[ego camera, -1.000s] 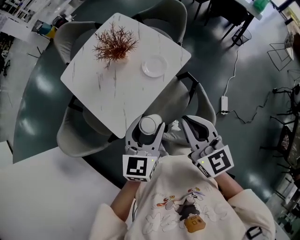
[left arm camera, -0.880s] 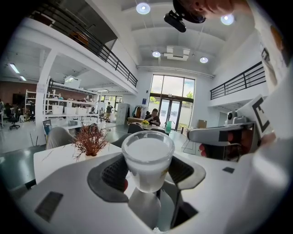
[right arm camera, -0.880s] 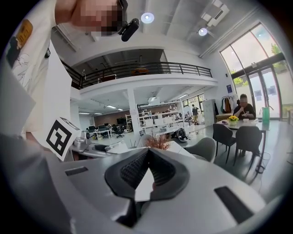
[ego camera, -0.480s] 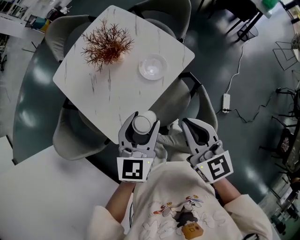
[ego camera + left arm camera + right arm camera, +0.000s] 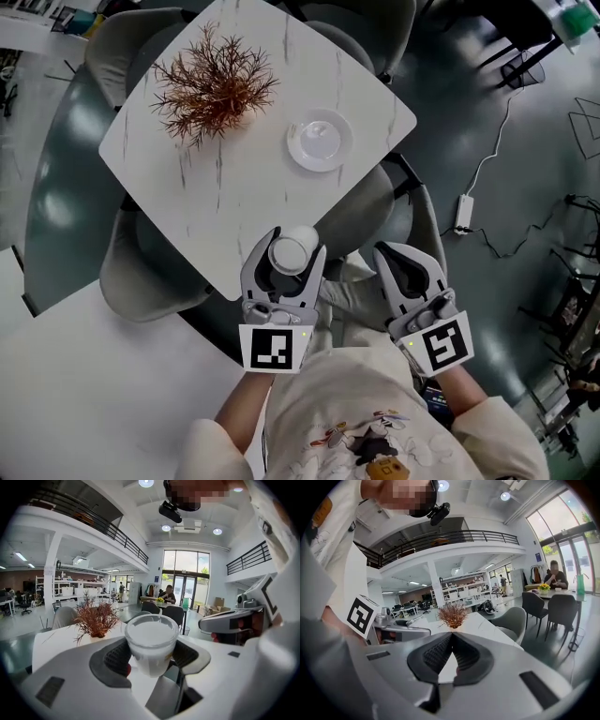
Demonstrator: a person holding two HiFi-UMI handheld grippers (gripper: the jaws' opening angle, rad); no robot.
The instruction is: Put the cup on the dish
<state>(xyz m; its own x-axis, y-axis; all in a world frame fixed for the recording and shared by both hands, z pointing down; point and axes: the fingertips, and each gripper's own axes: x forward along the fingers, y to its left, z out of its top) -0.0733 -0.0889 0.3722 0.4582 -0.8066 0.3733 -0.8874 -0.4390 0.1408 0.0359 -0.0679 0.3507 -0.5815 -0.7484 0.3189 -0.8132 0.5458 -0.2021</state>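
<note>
The left gripper (image 5: 289, 246) (image 5: 151, 654) is clamped on one white, translucent plastic cup (image 5: 291, 253) (image 5: 151, 641). Its two dark ribbed pads (image 5: 117, 657) press the cup's sides, and the cup stands upright with its mouth up. In the head view the cup is at the near edge of the square white marble-patterned table (image 5: 234, 206), well apart from the dish.

The single round white dish (image 5: 320, 141) lies flat on the far right part of that table. To its left stands one dried reddish-brown branch plant (image 5: 214, 86) (image 5: 96, 619) (image 5: 452, 615).

The right gripper (image 5: 410, 267) (image 5: 452, 644) is to the right of the left one, off the table's near edge. Its jaws are pressed together at the tips with nothing between them.

Each of the two grippers carries one cube with a black-and-white square pattern facing up: the left marker cube (image 5: 274, 347) and the right marker cube (image 5: 441, 345). These are patterns, not letters.

The person's cream sweatshirt (image 5: 328, 412) bears a cartoon print (image 5: 375, 445) low in the head view; any lettering on it is too small to read.

Four grey padded chairs (image 5: 141, 277) are tucked round the table, one at each side. On the dark floor to the right lies one white power strip (image 5: 461, 214) with a cable.
</note>
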